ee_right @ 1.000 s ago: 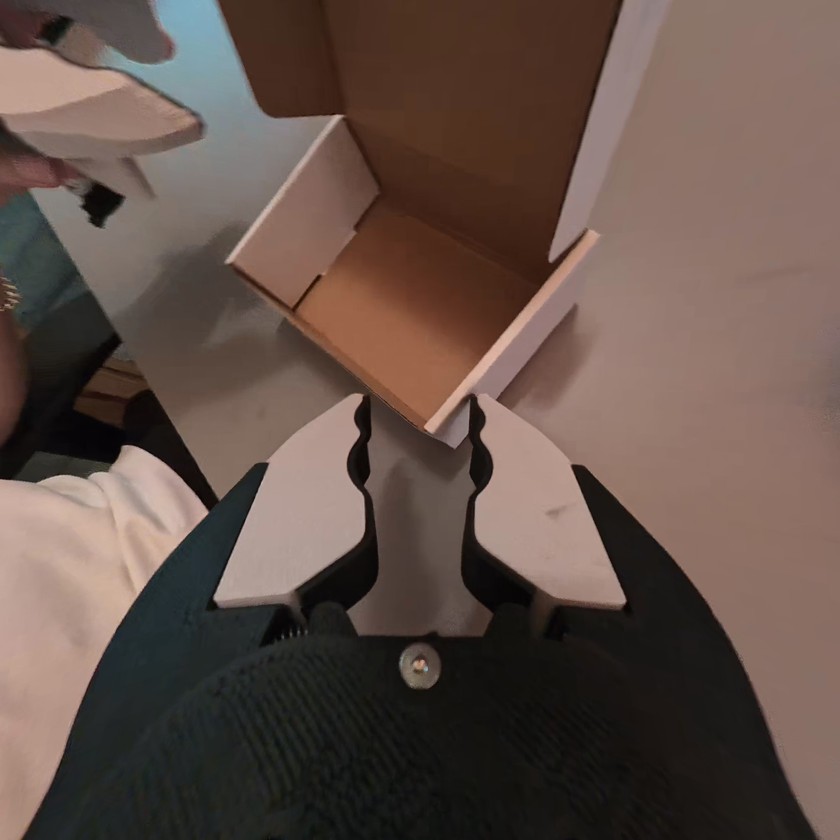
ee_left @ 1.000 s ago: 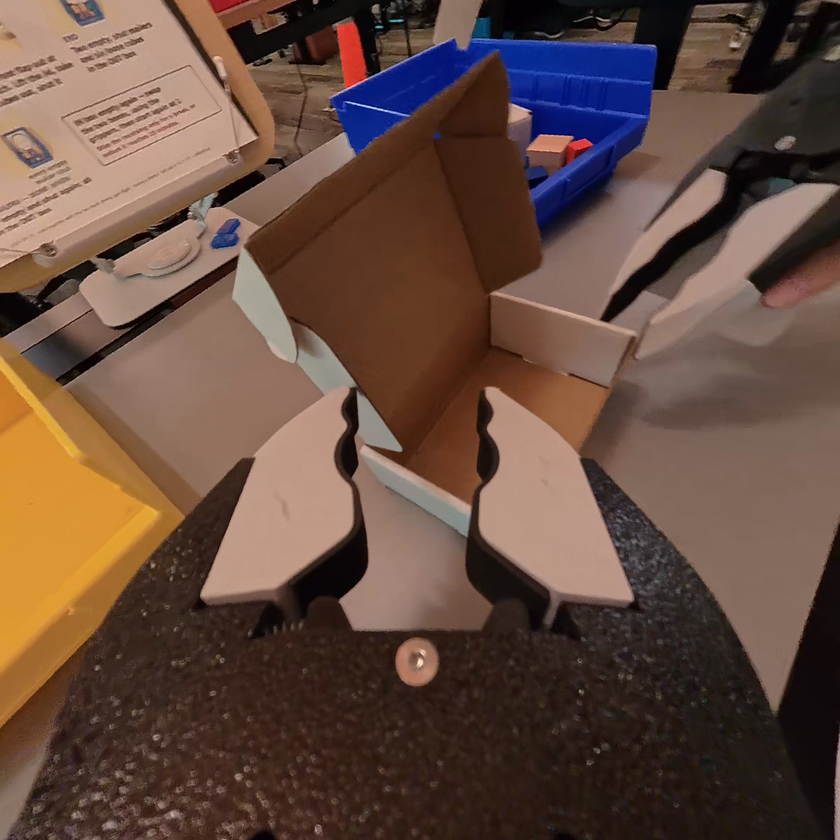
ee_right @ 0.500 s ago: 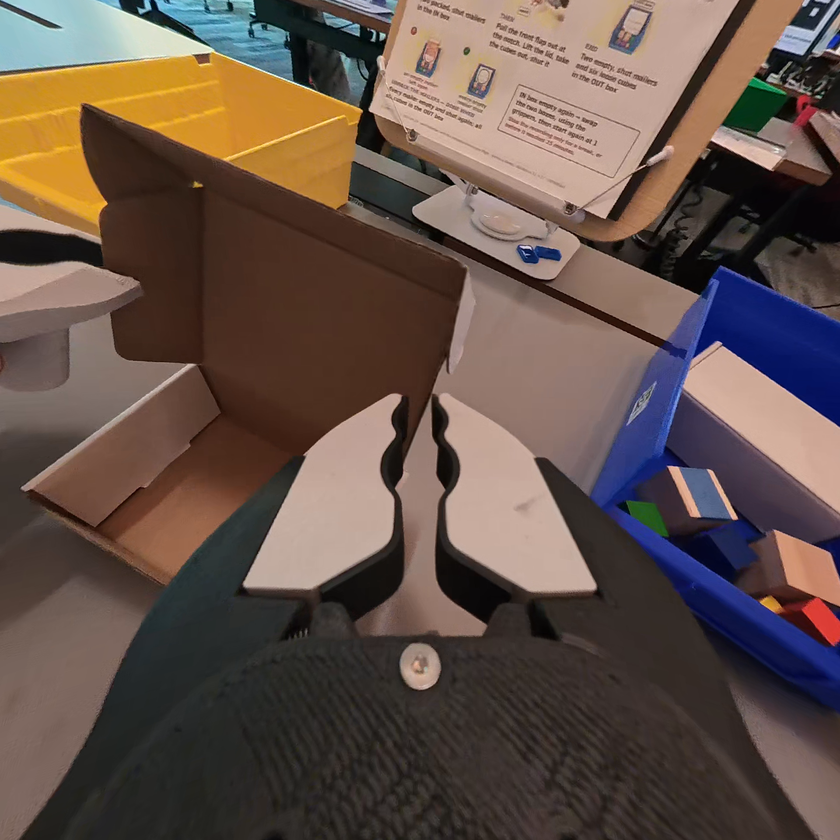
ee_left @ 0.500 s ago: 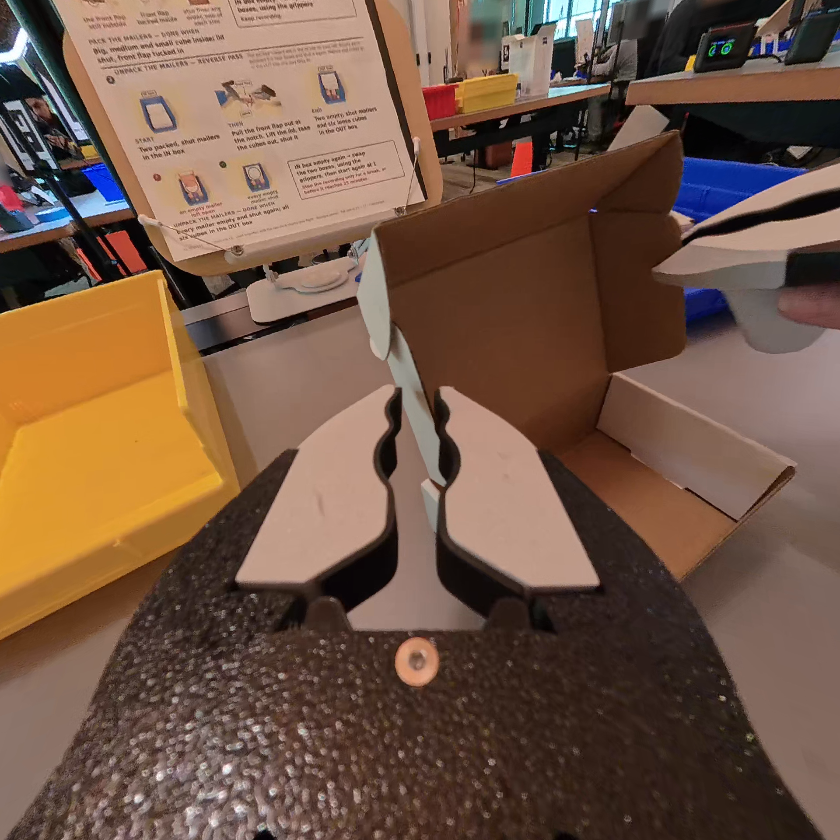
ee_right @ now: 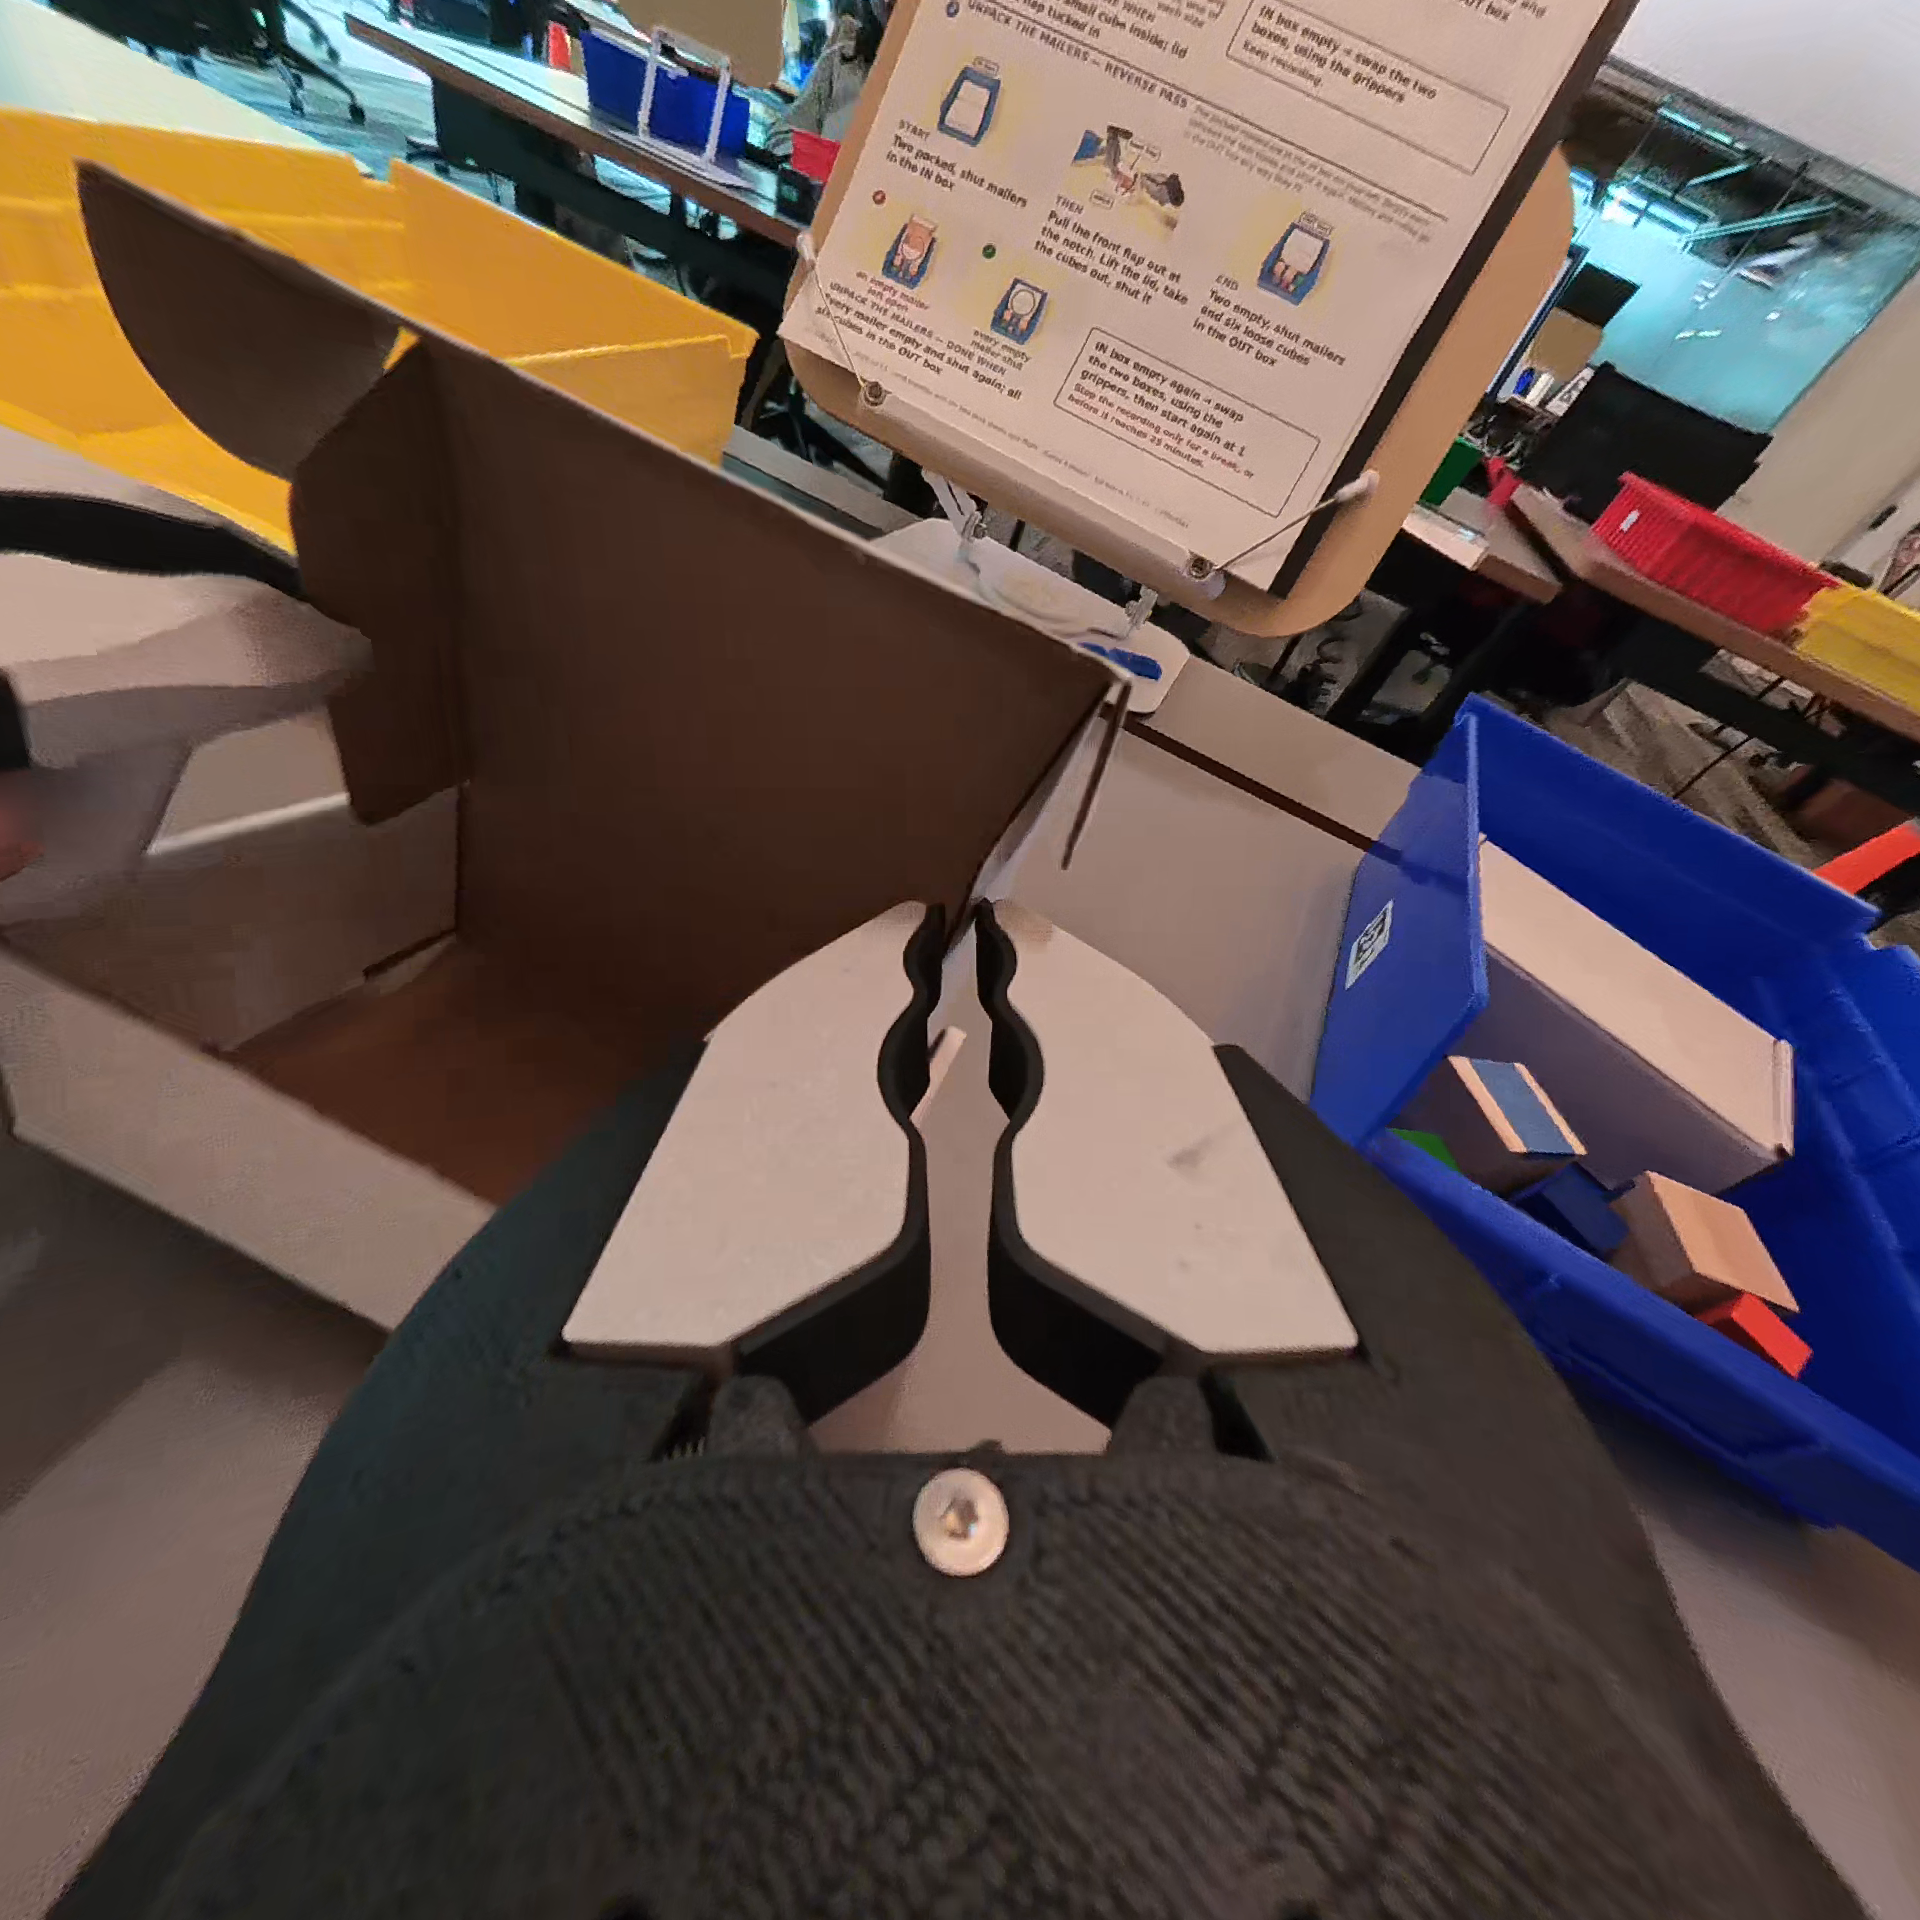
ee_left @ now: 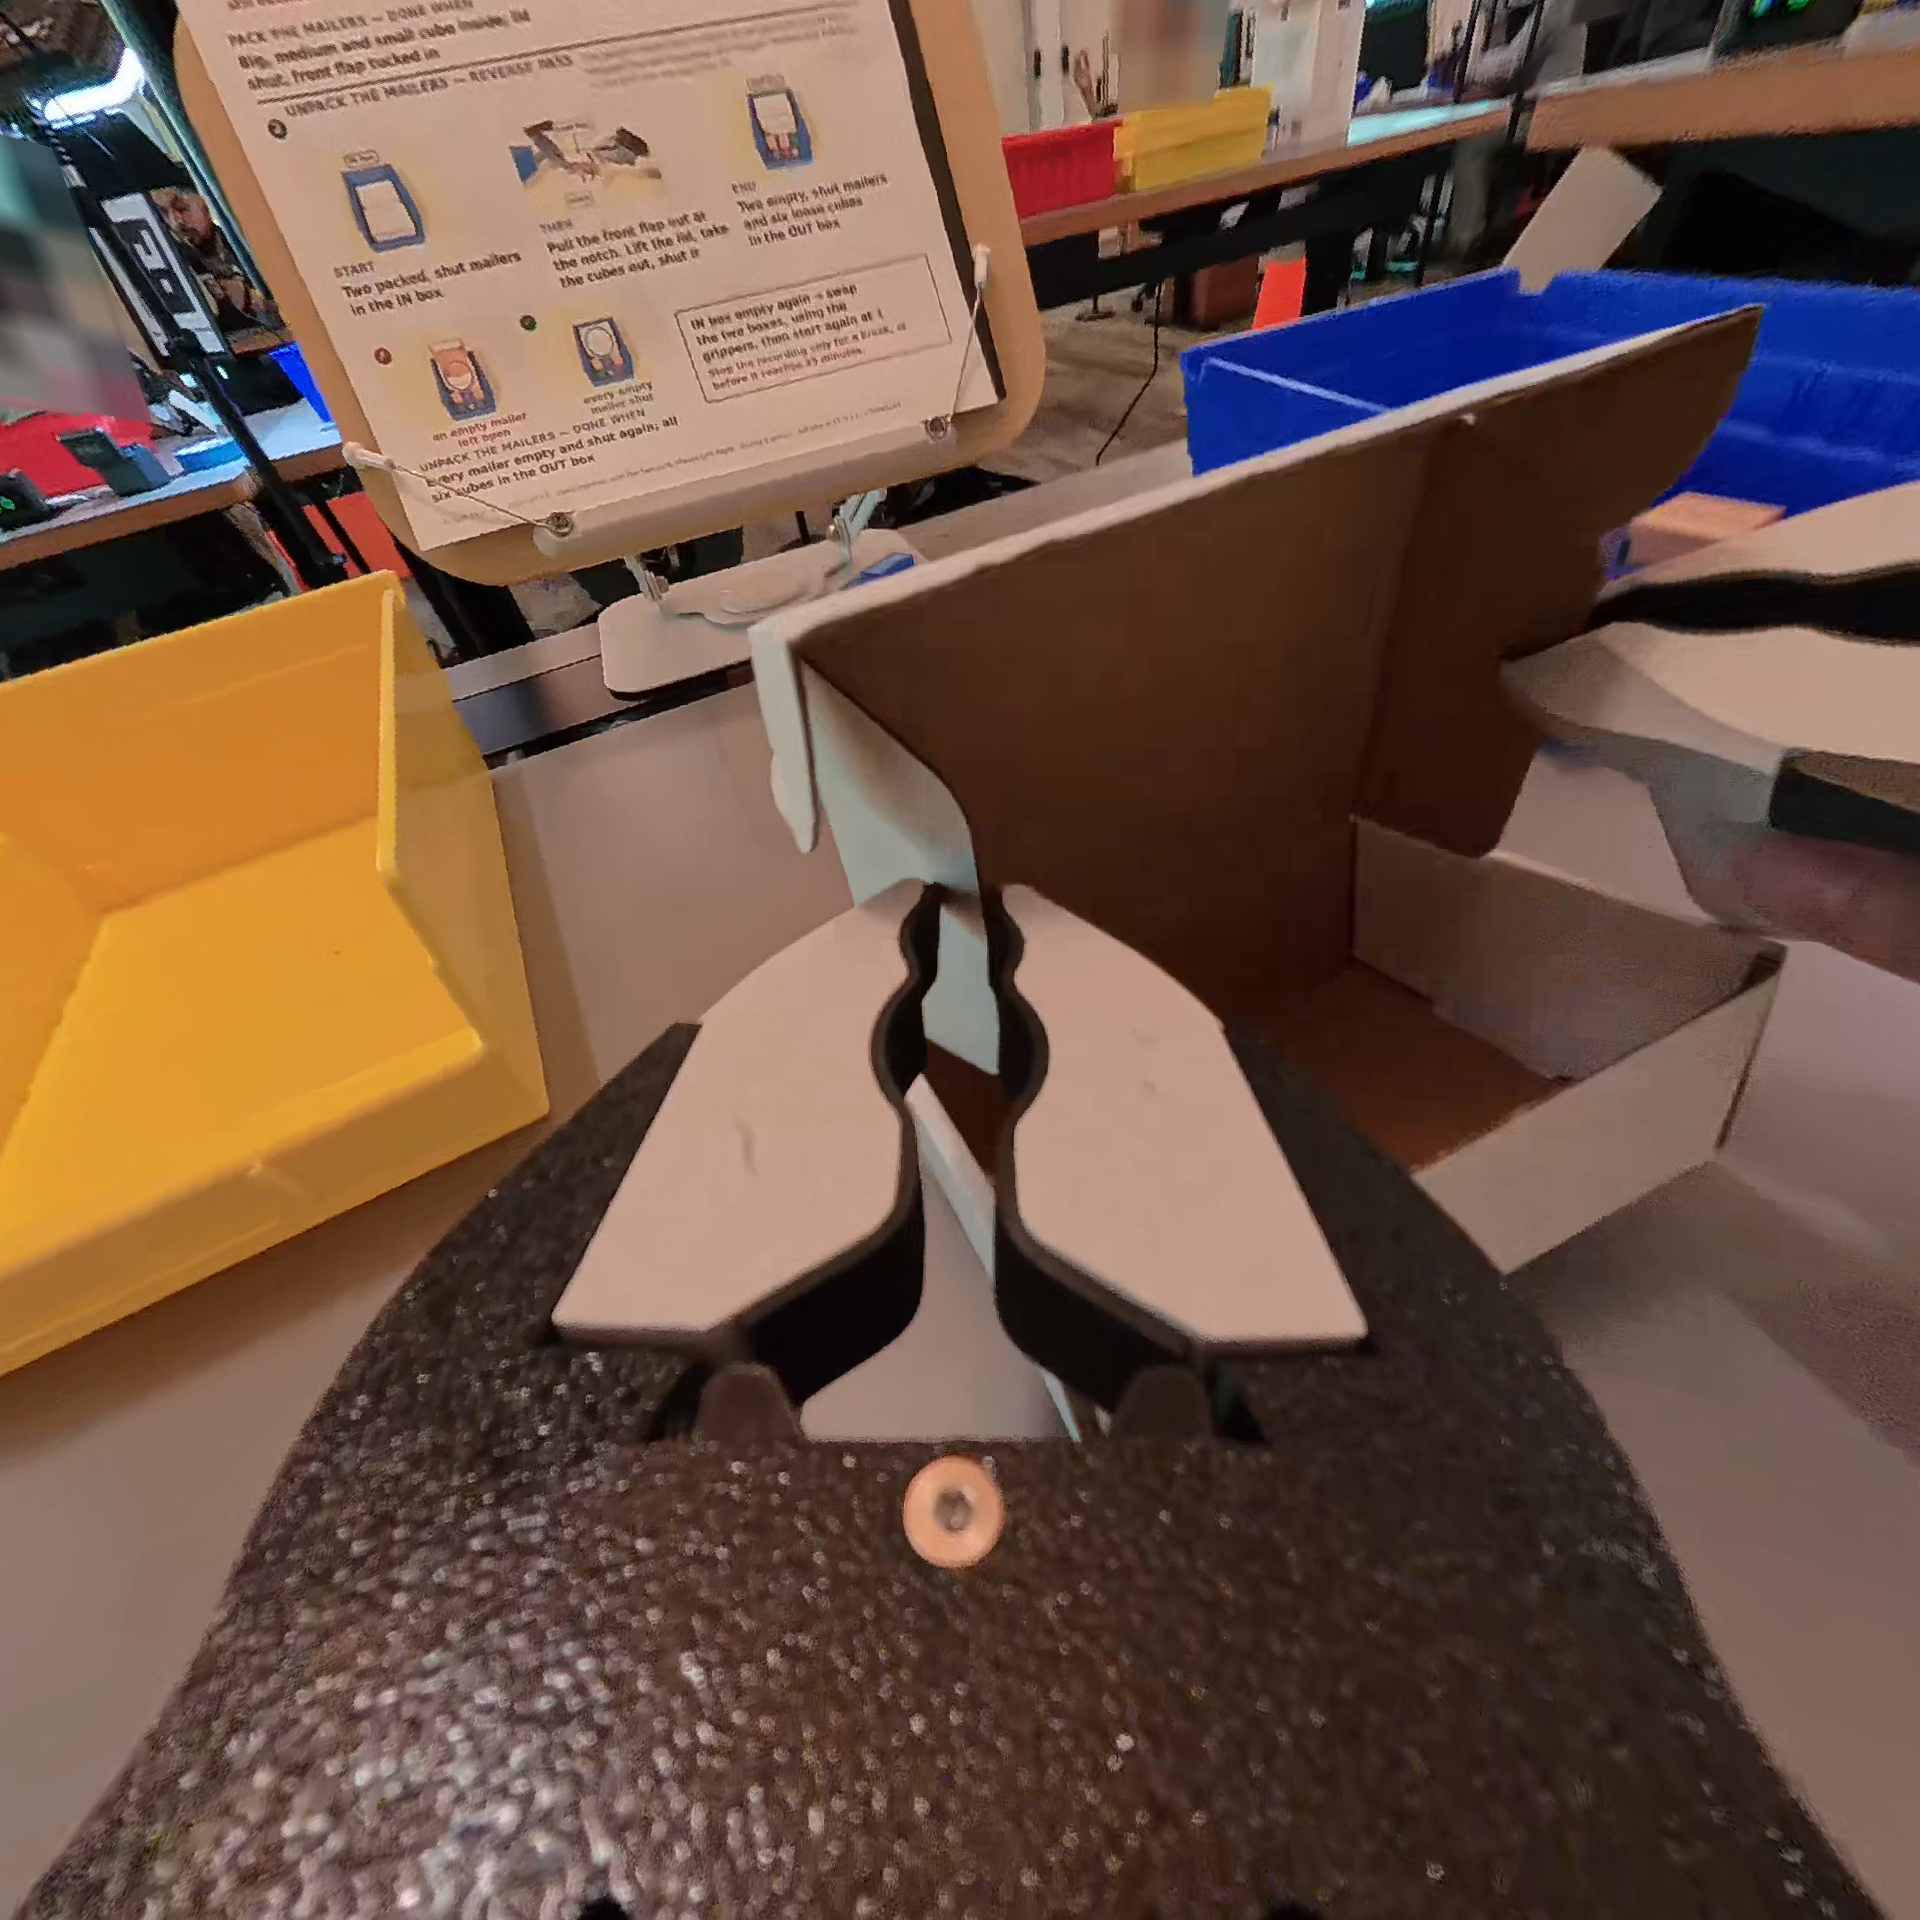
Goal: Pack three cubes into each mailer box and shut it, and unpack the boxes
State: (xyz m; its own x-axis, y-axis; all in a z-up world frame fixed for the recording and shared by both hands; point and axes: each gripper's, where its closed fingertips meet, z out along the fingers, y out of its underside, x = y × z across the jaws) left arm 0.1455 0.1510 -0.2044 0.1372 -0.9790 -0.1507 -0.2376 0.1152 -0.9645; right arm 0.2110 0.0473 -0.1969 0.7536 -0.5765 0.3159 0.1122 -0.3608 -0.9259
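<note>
You brought the empty mailer box [ee_left: 1538,1049], centre frame on the table [ee_left: 1714,1455], from open-jawed approach to a two-sided hold: left gripper [ee_left: 961,914] and right gripper [ee_right: 961,925] each closed on a lid side flap, so shutting could proceed.

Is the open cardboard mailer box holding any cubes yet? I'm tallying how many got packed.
No, the brown floor of the open cardboard mailer box is bare, while the wooden cubes lie in the blue plastic bin.
</note>
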